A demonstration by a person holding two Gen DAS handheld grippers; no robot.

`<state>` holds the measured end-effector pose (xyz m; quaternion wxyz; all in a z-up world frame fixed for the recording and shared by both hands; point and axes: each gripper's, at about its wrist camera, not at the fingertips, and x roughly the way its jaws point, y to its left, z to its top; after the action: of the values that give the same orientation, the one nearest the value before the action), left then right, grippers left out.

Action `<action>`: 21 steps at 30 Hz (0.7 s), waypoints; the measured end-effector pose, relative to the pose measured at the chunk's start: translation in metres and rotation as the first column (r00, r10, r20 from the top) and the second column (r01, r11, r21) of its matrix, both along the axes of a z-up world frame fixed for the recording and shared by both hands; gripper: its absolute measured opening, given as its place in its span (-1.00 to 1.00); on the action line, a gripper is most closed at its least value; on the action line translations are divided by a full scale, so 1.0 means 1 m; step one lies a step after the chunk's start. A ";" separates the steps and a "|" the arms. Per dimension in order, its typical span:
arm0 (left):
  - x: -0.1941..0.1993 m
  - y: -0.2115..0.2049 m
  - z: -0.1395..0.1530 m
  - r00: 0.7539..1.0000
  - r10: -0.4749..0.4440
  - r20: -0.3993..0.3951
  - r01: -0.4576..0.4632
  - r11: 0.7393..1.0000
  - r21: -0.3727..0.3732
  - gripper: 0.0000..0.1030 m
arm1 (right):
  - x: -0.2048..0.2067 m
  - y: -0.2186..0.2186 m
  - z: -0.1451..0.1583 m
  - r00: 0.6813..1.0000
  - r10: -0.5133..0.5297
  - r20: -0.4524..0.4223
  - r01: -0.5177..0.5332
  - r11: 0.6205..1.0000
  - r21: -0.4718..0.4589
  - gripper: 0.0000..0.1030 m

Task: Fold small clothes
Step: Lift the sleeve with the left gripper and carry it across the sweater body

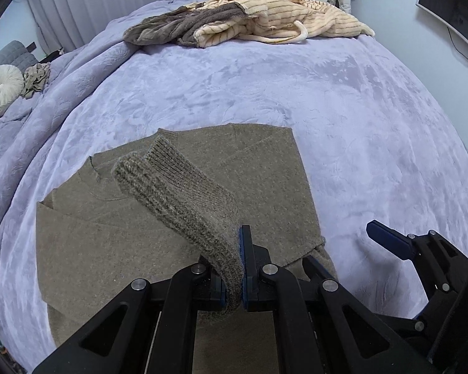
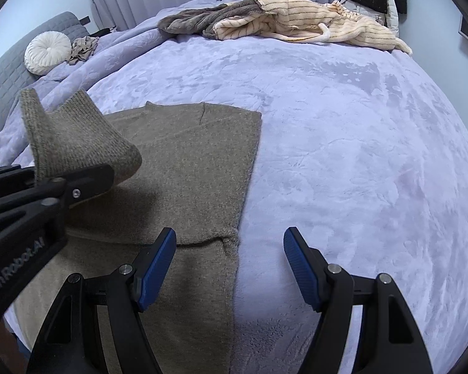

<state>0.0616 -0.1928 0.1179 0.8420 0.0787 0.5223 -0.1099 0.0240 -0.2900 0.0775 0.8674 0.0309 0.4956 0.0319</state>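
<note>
Lavender plush bedding (image 2: 343,143) covered the whole working surface, soft and faintly patterned. Nearest the cameras, the left gripper (image 1: 237,268) was pressed together on a ribbed cuff (image 1: 171,187), pinching the sleeve end so it stood up and drooped forward over the garment. Beside it, to the right, the right gripper (image 2: 231,268) hung with its blue pads spread wide and nothing between them, straddling the sweater's right edge.

Just beyond lay the brown knit sweater (image 2: 184,168), flat on the near left part of the bed, its body already squared with one sleeve apparently folded across, though the fisheye bend made the exact layering hard to read. It looked thick, limp and light: it would sag from any single pinch, grip well against rubber pads, and was best taken at a cuff, hem or folded corner.

Farther off, a heap of striped cream and grey-brown fleece clothes (image 1: 252,18) sat at the far edge, with a round white cushion (image 2: 48,51) at far left.
</note>
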 end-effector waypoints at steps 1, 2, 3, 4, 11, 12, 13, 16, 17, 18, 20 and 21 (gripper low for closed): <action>0.000 -0.003 -0.002 1.000 -0.006 -0.005 0.006 1.000 -0.003 -0.87 | -0.002 -0.001 0.001 1.000 -0.002 0.004 0.002 1.000 -0.007 0.45; 0.000 -0.006 -0.005 1.000 -0.010 -0.008 0.010 1.000 0.000 -0.87 | -0.003 -0.003 0.002 1.000 -0.004 0.007 0.004 1.000 -0.013 0.44; 0.000 -0.008 -0.007 1.000 -0.014 -0.010 0.014 1.000 0.003 -0.87 | -0.004 -0.005 0.002 1.000 -0.006 0.009 0.007 1.000 -0.019 0.44; -0.001 -0.010 -0.009 1.000 -0.018 -0.012 0.018 1.000 0.003 -0.87 | -0.005 -0.008 0.002 1.000 -0.011 0.010 0.011 1.000 -0.024 0.45; 0.008 -0.013 -0.030 0.999 0.000 -0.047 0.000 1.000 0.004 -0.87 | -0.008 -0.033 -0.004 0.998 -0.058 -0.008 0.058 0.998 -0.023 0.45; 0.009 -0.013 -0.032 0.999 0.004 -0.051 -0.003 1.000 0.001 -0.87 | -0.009 -0.035 -0.005 0.998 -0.061 -0.009 0.061 0.998 -0.023 0.45; 0.010 -0.012 -0.035 0.998 0.006 -0.057 -0.006 1.000 -0.004 -0.87 | -0.010 -0.037 -0.006 0.998 -0.063 -0.011 0.063 0.998 -0.022 0.45; 0.012 -0.012 -0.039 0.998 0.010 -0.061 -0.011 1.000 -0.023 -0.87 | -0.011 -0.039 -0.008 0.998 -0.065 -0.013 0.065 0.998 -0.020 0.45; 0.013 -0.012 -0.041 0.998 0.012 -0.068 -0.014 0.999 -0.031 -0.87 | -0.011 -0.040 -0.008 0.998 -0.065 -0.014 0.065 0.998 -0.018 0.45; 0.014 -0.011 -0.042 0.997 0.013 -0.073 -0.016 0.999 -0.043 -0.87 | -0.011 -0.039 -0.009 0.998 -0.065 -0.015 0.065 0.998 -0.019 0.45; 0.016 -0.008 -0.044 0.997 0.019 -0.080 -0.025 0.997 -0.076 -0.87 | -0.012 -0.039 -0.010 0.998 -0.065 -0.015 0.065 0.998 -0.018 0.45; 0.017 -0.006 -0.045 0.996 0.022 -0.083 -0.029 0.995 -0.091 -0.87 | -0.013 -0.038 -0.010 0.998 -0.064 -0.015 0.064 0.998 -0.017 0.45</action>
<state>0.0786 -0.1986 0.0733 0.8238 0.0284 0.5519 -0.1264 0.0115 -0.3285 0.0679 0.8643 0.0397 0.5014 -0.0004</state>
